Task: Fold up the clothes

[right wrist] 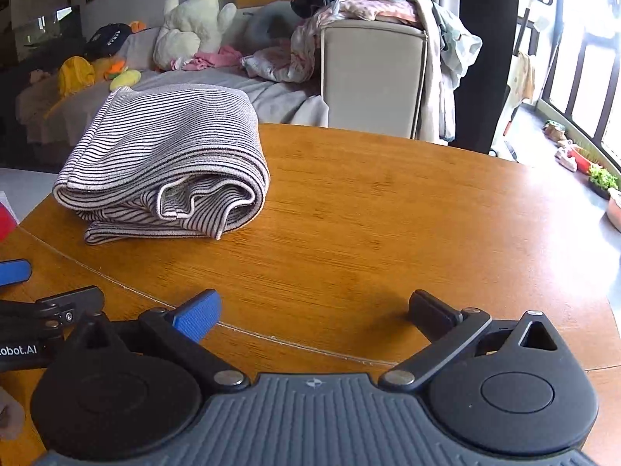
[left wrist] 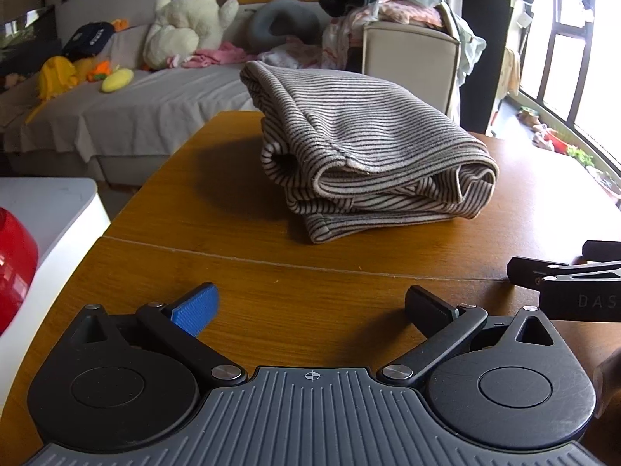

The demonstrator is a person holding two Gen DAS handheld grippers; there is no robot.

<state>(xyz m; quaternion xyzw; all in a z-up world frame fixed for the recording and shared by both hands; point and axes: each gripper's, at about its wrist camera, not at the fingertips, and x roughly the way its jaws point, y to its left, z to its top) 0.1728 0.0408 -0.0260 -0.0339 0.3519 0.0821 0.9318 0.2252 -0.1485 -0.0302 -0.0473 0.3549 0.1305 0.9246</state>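
striped garment [left wrist: 361, 143] lies folded in a thick bundle on the wooden bench [left wrist: 271, 272], toward its far edge, loose hems facing the cameras. left tool [left wrist: 310, 306] hovers over bare bench short of the bundle, jaws spread wide, nothing between them; right tool [right wrist: 314, 310] likewise wide and empty, the bundle ahead on its left. behind the bench: a sofa [left wrist: 128, 108] with a white plush toy [left wrist: 190, 19], and a beige hamper [right wrist: 372, 73] heaped with clothes.
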